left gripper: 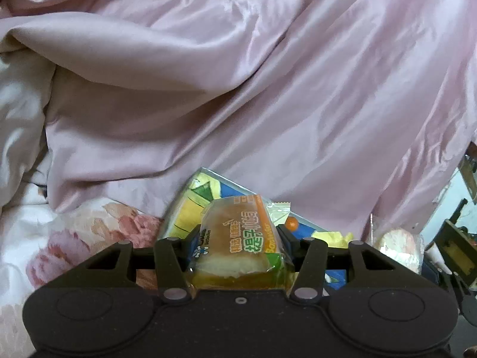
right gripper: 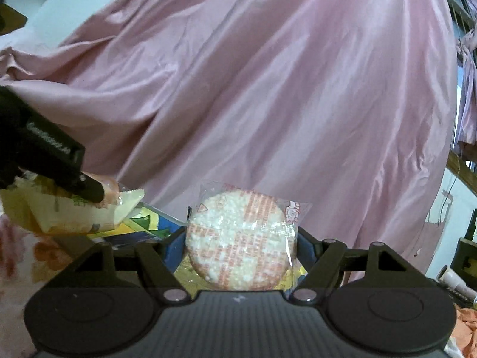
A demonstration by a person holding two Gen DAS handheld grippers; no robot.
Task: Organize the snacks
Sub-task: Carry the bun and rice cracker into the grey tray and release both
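Note:
My left gripper (left gripper: 238,238) is shut on a wrapped bread roll (left gripper: 238,238) in a clear packet with orange and green print. It shows in the right wrist view (right gripper: 68,211) at the left, held by the left gripper (right gripper: 89,188). My right gripper (right gripper: 241,238) is shut on a round rice cracker (right gripper: 238,235) in a clear wrapper with red print. That cracker also shows in the left wrist view (left gripper: 399,247) at the right. Both are held above a colourful box (left gripper: 205,197), blue, yellow and green, also seen under the grippers in the right wrist view (right gripper: 149,223).
A rumpled pink satin sheet (left gripper: 268,89) fills the space ahead in both views. A white floral bedcover (left gripper: 74,232) lies at the left. Furniture and clutter (right gripper: 465,253) stand at the far right edge.

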